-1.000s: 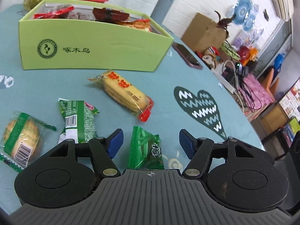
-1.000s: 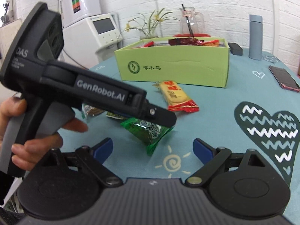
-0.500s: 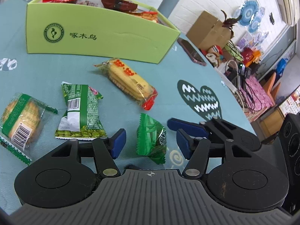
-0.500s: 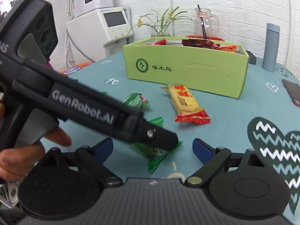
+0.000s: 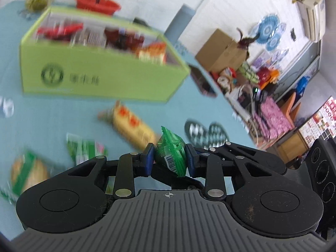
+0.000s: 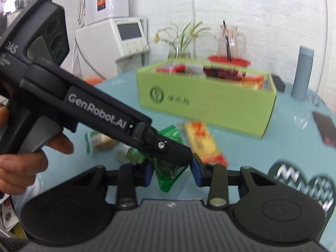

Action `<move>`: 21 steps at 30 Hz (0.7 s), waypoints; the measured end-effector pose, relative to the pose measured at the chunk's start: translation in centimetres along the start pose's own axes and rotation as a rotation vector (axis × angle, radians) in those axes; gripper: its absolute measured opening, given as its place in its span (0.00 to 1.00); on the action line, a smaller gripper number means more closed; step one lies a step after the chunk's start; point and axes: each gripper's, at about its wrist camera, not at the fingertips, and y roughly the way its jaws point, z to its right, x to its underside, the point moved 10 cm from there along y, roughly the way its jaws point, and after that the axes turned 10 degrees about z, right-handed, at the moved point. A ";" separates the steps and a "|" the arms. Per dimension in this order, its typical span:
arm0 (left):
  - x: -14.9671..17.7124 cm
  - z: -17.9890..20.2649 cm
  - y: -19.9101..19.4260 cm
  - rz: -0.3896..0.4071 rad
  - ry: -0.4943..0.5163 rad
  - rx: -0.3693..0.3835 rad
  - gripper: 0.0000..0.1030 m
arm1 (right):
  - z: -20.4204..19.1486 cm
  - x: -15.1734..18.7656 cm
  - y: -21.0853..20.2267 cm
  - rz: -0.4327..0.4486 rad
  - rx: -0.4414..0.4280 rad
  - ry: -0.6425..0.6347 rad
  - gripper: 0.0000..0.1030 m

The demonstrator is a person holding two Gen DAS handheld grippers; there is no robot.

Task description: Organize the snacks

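Observation:
My left gripper (image 5: 169, 159) is shut on a small green snack packet (image 5: 172, 153) and holds it above the teal table. In the right wrist view the same green packet (image 6: 168, 176) sits between my right gripper's (image 6: 171, 173) blue pads, which have closed in around both it and the left gripper's tip (image 6: 178, 153). The lime green box (image 5: 100, 71) with several snacks inside stands behind; it also shows in the right wrist view (image 6: 205, 103). A yellow biscuit pack (image 5: 134, 126), a green pea pack (image 5: 84, 149) and a round cracker pack (image 5: 27, 170) lie on the table.
A phone (image 6: 324, 128) lies at the right of the table. A grey bottle (image 6: 302, 73), a glass pitcher on a red tray (image 6: 229, 44) and a flower vase (image 6: 180, 40) stand behind the box. A heart print (image 5: 205, 134) marks the cloth.
My left gripper has closed on the green packet and lifted it off the table. My right gripper has narrowed from wide open to close around the packet. Both views are blurred by motion.

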 end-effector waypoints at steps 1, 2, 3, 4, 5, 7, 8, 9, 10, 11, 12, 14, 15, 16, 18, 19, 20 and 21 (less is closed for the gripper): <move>-1.7 0.2 0.2 0.023 0.015 0.000 0.08 | 0.6 -1.3 0.4 0.020 0.002 -0.018 0.39; -3.4 0.2 0.4 0.046 0.031 -0.002 0.08 | 1.0 -2.6 1.0 0.036 0.006 -0.036 0.39; -5.0 0.1 0.7 0.069 0.040 -0.004 0.08 | 1.6 -4.1 1.9 0.052 0.012 -0.056 0.39; -6.7 -0.1 1.1 0.093 0.050 -0.006 0.08 | 2.2 -5.4 2.8 0.069 0.018 -0.072 0.39; -8.2 -0.3 1.5 0.113 0.060 -0.011 0.08 | 2.7 -6.6 3.7 0.085 0.024 -0.083 0.40; -10.7 -1.2 2.5 0.140 0.064 -0.029 0.08 | 4.1 -8.9 5.9 0.113 0.031 -0.092 0.40; -11.8 -2.1 3.3 0.147 0.063 -0.044 0.08 | 4.8 -9.7 7.2 0.119 0.028 -0.089 0.40; -12.7 -3.1 4.1 0.146 0.052 -0.059 0.08 | 5.4 -10.3 8.5 0.118 0.022 -0.077 0.40; -13.3 -4.2 4.9 0.142 0.037 -0.074 0.08 | 6.1 -10.7 10.0 0.109 0.013 -0.064 0.40; -13.8 -5.7 5.7 0.132 0.019 -0.092 0.08 | 6.6 -10.9 11.4 0.095 0.004 -0.057 0.40; -14.0 -7.0 6.3 0.121 0.004 -0.107 0.08 | 6.9 -10.9 12.8 0.080 -0.007 -0.052 0.41; -14.0 -9.5 7.1 0.103 -0.022 -0.138 0.18 | 7.0 -10.5 15.5 0.055 -0.032 -0.046 0.41; -14.0 -10.4 7.0 0.108 -0.020 -0.160 0.23 | 6.9 -10.3 16.6 0.044 -0.040 -0.047 0.43; -14.0 -10.9 6.8 0.113 -0.010 -0.155 0.23 | 6.8 -10.0 17.2 0.038 -0.042 -0.049 0.45; -14.1 -11.1 6.0 0.122 -0.011 -0.142 0.37 | 6.5 -9.9 17.3 0.046 -0.057 -0.058 0.60; -14.2 -11.1 5.3 0.146 0.001 -0.169 0.55 | 6.4 -9.9 16.7 0.061 -0.063 -0.063 0.64; -14.4 -10.9 4.6 0.176 0.022 -0.194 0.60 | 6.4 -10.0 16.1 0.077 -0.061 -0.069 0.66; -14.5 -10.5 3.9 0.200 0.047 -0.205 0.61 | 6.3 -10.1 15.1 0.092 -0.053 -0.076 0.69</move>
